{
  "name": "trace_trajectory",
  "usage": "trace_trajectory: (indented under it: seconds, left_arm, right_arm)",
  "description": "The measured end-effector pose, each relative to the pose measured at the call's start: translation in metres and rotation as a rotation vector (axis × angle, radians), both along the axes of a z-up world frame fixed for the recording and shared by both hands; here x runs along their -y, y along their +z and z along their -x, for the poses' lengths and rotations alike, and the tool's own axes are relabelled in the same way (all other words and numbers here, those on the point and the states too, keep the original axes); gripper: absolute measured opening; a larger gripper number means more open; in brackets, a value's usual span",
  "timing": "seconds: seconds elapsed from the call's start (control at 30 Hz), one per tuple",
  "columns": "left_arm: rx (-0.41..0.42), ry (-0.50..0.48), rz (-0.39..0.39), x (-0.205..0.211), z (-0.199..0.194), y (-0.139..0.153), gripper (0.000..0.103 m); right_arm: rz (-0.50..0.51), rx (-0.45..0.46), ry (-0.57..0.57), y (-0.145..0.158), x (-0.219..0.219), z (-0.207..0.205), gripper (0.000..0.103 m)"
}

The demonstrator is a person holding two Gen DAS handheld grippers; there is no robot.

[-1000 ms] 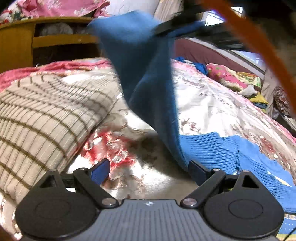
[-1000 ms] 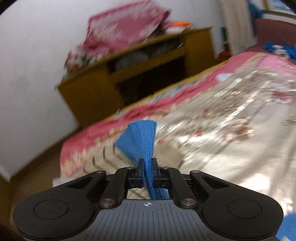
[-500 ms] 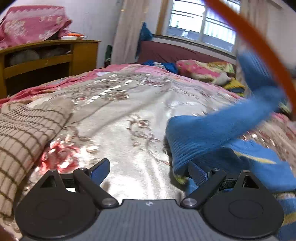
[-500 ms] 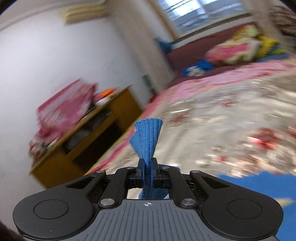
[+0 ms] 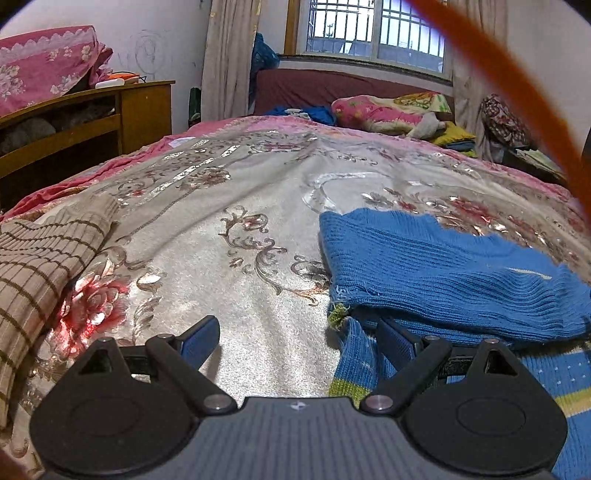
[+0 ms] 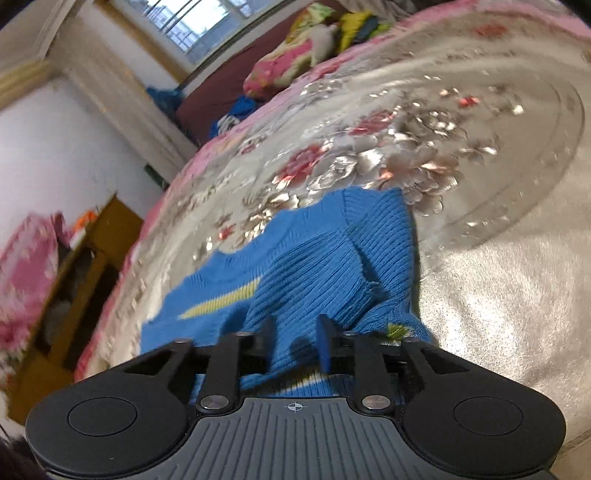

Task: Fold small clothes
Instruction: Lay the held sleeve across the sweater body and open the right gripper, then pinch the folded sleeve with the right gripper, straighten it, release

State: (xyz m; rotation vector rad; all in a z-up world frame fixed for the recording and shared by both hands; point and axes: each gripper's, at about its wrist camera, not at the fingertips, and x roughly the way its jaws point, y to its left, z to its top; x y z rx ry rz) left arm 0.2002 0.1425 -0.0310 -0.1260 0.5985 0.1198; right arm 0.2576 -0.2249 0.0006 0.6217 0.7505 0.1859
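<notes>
The blue knitted sweater lies on the bed, on the shiny floral bedspread, toward the right side in the left wrist view. One blue part is folded over on top of the rest, and below it a hem with yellow-green stripes and small white dots shows. In the right wrist view the same garment fills the middle, with one yellow stripe across it and a ribbed edge at its far end.

The right gripper is low over the sweater and points down at a slant; the picture is tilted, so the wrist is rolled to one side. Its jaws have just been opening and now stand partly apart. The blue knit lies under and between the fingers, but the pads do not press on it.

The left gripper also points down at a slant toward the bed. Its jaws stand wide apart and hold nothing. Its left finger is over bare bedspread, and its right finger is at the near edge of the sweater (whether it touches the knit I cannot tell).

A beige checked cloth lies at the left, well apart from the sweater. Farther away are a wooden shelf, a window and a heap of colourful bedding.
</notes>
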Motion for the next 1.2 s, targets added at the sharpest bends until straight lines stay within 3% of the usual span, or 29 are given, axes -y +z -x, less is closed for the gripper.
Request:
trace_trajectory:
  seconds: [0.23,0.37,0.47,0.6,0.63,0.8,0.87,0.93,0.97,1.03,1.07,1.1,1.2]
  left_arm:
    - [-0.001,-0.003,-0.003,0.001,-0.002,0.0,0.097]
    - [0.003,0.0,-0.001,0.0,-0.001,0.001,0.097]
    - [0.015,0.0,0.008,-0.001,-0.001,0.004,0.097]
    - [0.05,-0.015,-0.012,0.007,-0.007,0.014,0.097]
    - [0.052,-0.02,-0.01,0.009,-0.011,0.017,0.097]
    - [0.07,-0.066,-0.057,0.026,-0.028,0.021,0.097]
    - [0.057,-0.075,-0.061,0.029,-0.034,0.017,0.097]
    - [0.035,-0.076,-0.057,0.029,-0.038,0.01,0.097]
    - [0.028,-0.077,-0.059,0.028,-0.039,0.007,0.097]
    - [0.02,-0.077,-0.054,0.026,-0.042,0.004,0.098]
    - [0.021,-0.075,-0.05,0.026,-0.042,0.003,0.098]
    - [0.023,-0.069,-0.05,0.025,-0.042,0.004,0.098]
    - [0.055,-0.029,-0.07,0.023,-0.039,0.007,0.098]
  right_arm:
    - [-0.002,0.007,-0.041,-0.002,0.002,-0.013,0.032]
    - [-0.016,-0.013,-0.042,-0.002,-0.003,-0.021,0.019]
    - [-0.03,0.022,-0.046,0.01,0.0,-0.02,0.022]
    - [0.063,0.064,-0.043,0.025,0.007,-0.018,0.022]
    - [0.082,0.067,-0.033,0.026,0.009,-0.02,0.023]
    - [0.207,0.041,0.053,0.026,0.0,-0.048,0.051]
    - [0.283,0.026,0.089,0.02,-0.008,-0.061,0.052]
    - [0.299,0.003,0.136,0.012,-0.012,-0.069,0.052]
    - [0.291,-0.011,0.159,0.009,-0.013,-0.071,0.051]
    - [0.293,-0.009,0.201,0.006,-0.015,-0.066,0.032]
    - [0.301,-0.006,0.219,0.007,-0.016,-0.064,0.016]
    - [0.293,-0.01,0.23,0.007,-0.016,-0.061,0.007]
    - [0.223,0.049,0.191,0.019,-0.008,-0.054,0.005]
